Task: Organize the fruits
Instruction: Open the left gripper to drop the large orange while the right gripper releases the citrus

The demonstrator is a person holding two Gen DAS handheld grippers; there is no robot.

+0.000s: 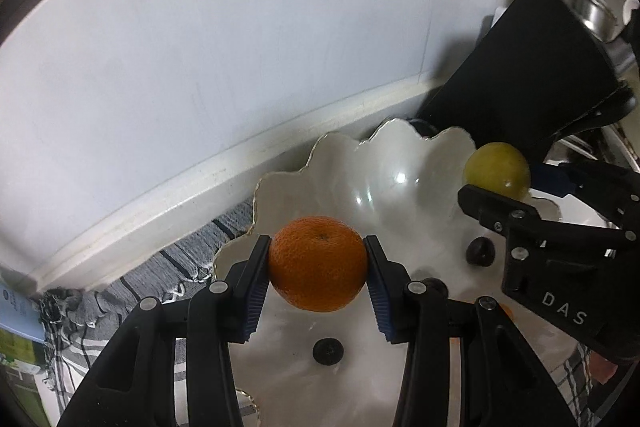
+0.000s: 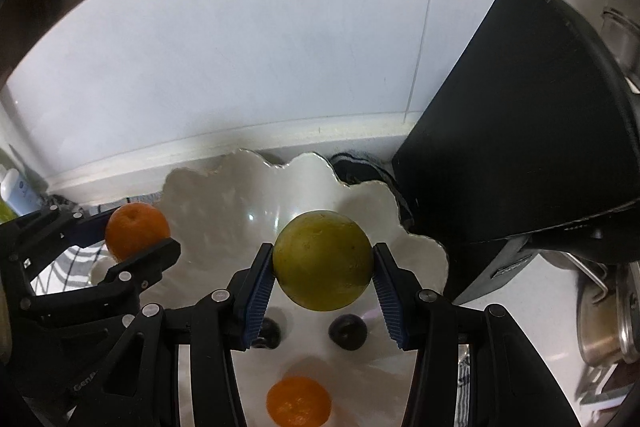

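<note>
My left gripper (image 1: 318, 267) is shut on an orange (image 1: 318, 263) and holds it over the white scalloped bowl (image 1: 400, 163). My right gripper (image 2: 323, 269) is shut on a yellow-green citrus fruit (image 2: 323, 259) above the same bowl (image 2: 224, 195). In the left wrist view the right gripper (image 1: 516, 187) shows at the right with the yellow-green fruit (image 1: 496, 169). The right wrist view has the left gripper (image 2: 136, 239) at the left with its orange (image 2: 136, 233). Inside the bowl lie two dark small fruits (image 2: 347, 333) and a second orange (image 2: 298, 401).
A black appliance (image 2: 520, 155) stands close to the bowl's right side. Steel pots (image 2: 612, 327) sit further right. A checked cloth (image 1: 132, 291) lies under the bowl at the left. The white wall and its ledge (image 1: 240, 155) run just behind the bowl.
</note>
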